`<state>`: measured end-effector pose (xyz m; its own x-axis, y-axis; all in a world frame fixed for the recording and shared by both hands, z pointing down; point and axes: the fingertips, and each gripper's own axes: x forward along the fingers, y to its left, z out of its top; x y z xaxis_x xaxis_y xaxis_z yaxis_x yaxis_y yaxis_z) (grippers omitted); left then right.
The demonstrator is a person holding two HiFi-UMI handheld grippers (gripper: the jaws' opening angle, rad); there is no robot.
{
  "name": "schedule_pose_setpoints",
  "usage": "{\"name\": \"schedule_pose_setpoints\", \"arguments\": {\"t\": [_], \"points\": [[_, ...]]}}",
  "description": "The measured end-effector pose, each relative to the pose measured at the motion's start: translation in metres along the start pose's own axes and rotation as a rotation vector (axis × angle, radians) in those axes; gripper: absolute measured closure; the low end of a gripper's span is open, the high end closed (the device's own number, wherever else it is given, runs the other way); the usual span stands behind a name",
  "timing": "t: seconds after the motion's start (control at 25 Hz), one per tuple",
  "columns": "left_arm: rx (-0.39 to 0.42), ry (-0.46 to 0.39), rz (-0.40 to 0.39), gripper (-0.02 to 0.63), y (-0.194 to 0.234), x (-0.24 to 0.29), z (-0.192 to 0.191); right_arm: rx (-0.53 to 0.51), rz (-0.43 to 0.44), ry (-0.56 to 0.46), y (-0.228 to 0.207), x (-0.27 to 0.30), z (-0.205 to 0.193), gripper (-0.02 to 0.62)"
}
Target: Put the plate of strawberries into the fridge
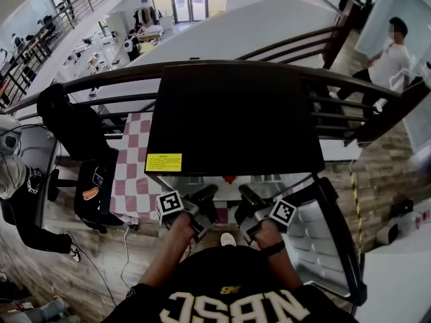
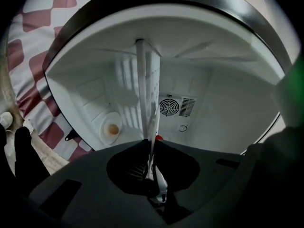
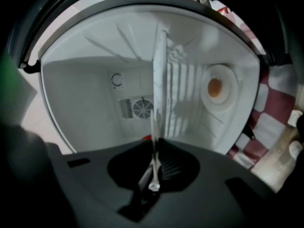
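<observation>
I hold the plate of strawberries between both grippers at the open fridge (image 1: 232, 113), a black-topped box with a white inside. In the head view the plate (image 1: 225, 188) sits just under the fridge's front edge, with a red strawberry (image 1: 230, 179) showing. My left gripper (image 1: 202, 212) and right gripper (image 1: 250, 212) are each shut on opposite sides of its rim. The left gripper view shows the plate edge-on (image 2: 147, 103) running up from my shut jaws (image 2: 152, 167), with a speck of red (image 2: 159, 137). In the right gripper view the plate (image 3: 159, 94) likewise stands between my shut jaws (image 3: 154, 175).
The fridge's back wall has a round fan vent (image 2: 176, 107) and a lamp (image 2: 112, 128) on the side wall. Its door (image 1: 326, 247) hangs open at my right. A red-checked cloth (image 1: 135, 173) lies left of the fridge. A railing (image 1: 101, 79) runs behind it; a person (image 1: 389, 59) stands far right.
</observation>
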<state>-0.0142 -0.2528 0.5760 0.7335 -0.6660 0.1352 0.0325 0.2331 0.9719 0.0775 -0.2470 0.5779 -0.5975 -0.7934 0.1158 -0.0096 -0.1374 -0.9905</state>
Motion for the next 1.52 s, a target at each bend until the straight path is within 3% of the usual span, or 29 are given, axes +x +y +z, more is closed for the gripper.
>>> {"name": "schedule_pose_setpoints", "arguments": {"t": [0.36,0.52,0.64,0.68,0.76,1.08,1.2,1.28,1.44,1.52], "points": [[0.014,0.001,-0.010,0.575,0.000,0.003,0.006,-0.030,-0.004,-0.007,-0.001,0.008,0.005,0.561],[0.037,-0.014,-0.006,0.575,0.002,0.002,0.009,-0.106,-0.008,-0.018,0.003,0.006,0.006,0.553],[0.079,-0.008,-0.030,0.533,-0.003,0.000,0.007,-0.172,-0.001,-0.011,0.009,0.004,0.005,0.396],[0.102,0.002,-0.038,0.473,-0.005,0.000,0.006,-0.184,0.002,-0.013,0.009,0.003,0.005,0.364],[0.167,0.019,-0.041,0.432,-0.006,-0.003,0.006,-0.210,0.010,-0.024,0.009,0.000,0.007,0.340],[0.550,0.054,0.013,0.416,-0.008,-0.022,-0.007,-0.401,-0.029,-0.045,0.005,-0.024,-0.005,0.325],[0.705,0.068,0.073,0.416,-0.001,-0.031,-0.016,-0.677,0.023,-0.023,0.016,-0.028,-0.010,0.325],[0.842,0.059,0.136,0.416,0.006,-0.039,-0.016,-0.887,-0.010,-0.010,0.019,-0.033,-0.014,0.327],[1.302,-0.004,0.295,0.417,0.006,-0.048,-0.015,-1.285,-0.163,0.020,0.012,-0.038,-0.022,0.327],[1.456,-0.022,0.310,0.417,0.001,-0.047,-0.020,-1.388,-0.203,0.054,0.009,-0.035,-0.028,0.327]]}}
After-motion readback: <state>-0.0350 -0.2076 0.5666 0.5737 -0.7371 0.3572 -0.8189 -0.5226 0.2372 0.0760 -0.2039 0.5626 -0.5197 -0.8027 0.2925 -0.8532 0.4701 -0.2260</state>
